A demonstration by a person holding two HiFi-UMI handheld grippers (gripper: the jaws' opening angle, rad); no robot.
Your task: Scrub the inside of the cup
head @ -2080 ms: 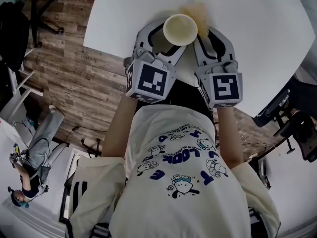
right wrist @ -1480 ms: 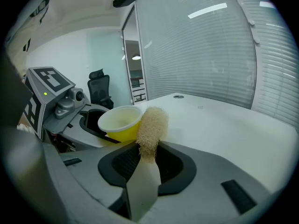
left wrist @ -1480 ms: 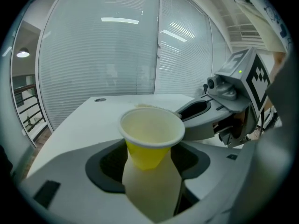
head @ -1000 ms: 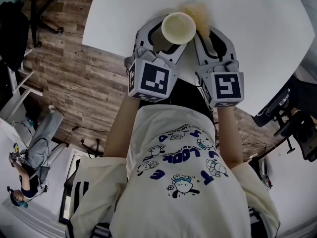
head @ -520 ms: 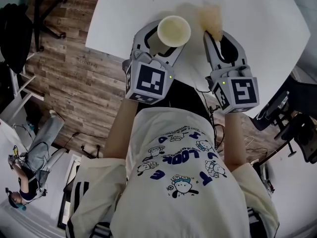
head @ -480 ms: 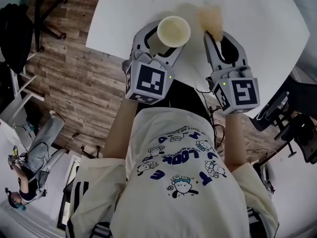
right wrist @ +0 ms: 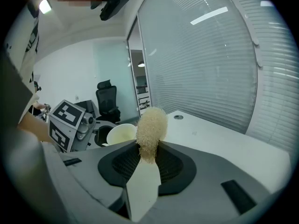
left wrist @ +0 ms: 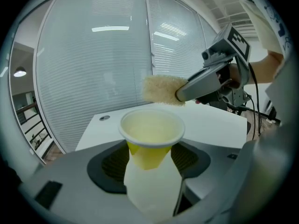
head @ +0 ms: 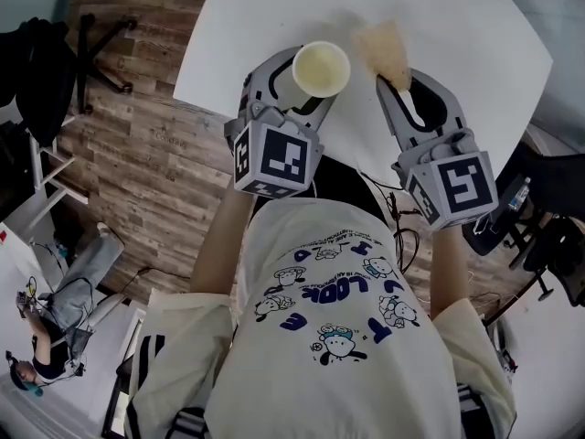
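A yellow cup [head: 321,69] with a pale inside stands upright between the jaws of my left gripper [head: 306,79], which is shut on its lower part; the cup [left wrist: 152,135] fills the middle of the left gripper view. My right gripper [head: 402,90] is shut on a fuzzy beige scrubber [head: 385,50], whose tuft [right wrist: 151,130] sticks up from the jaws. The scrubber [left wrist: 162,89] hangs above and behind the cup's rim, to its right, outside the cup. Both are held above the white table [head: 457,35].
The table's near edge runs just under the grippers, with wood floor [head: 137,126] to the left. A black office chair [right wrist: 106,99] stands behind, window blinds [left wrist: 103,69] beyond the table. Another person [head: 46,337] sits at the lower left.
The scrubber has come up out of the cup and moved right, away from it. Both grippers have risen, the right one more. The cup stays held in the left gripper.
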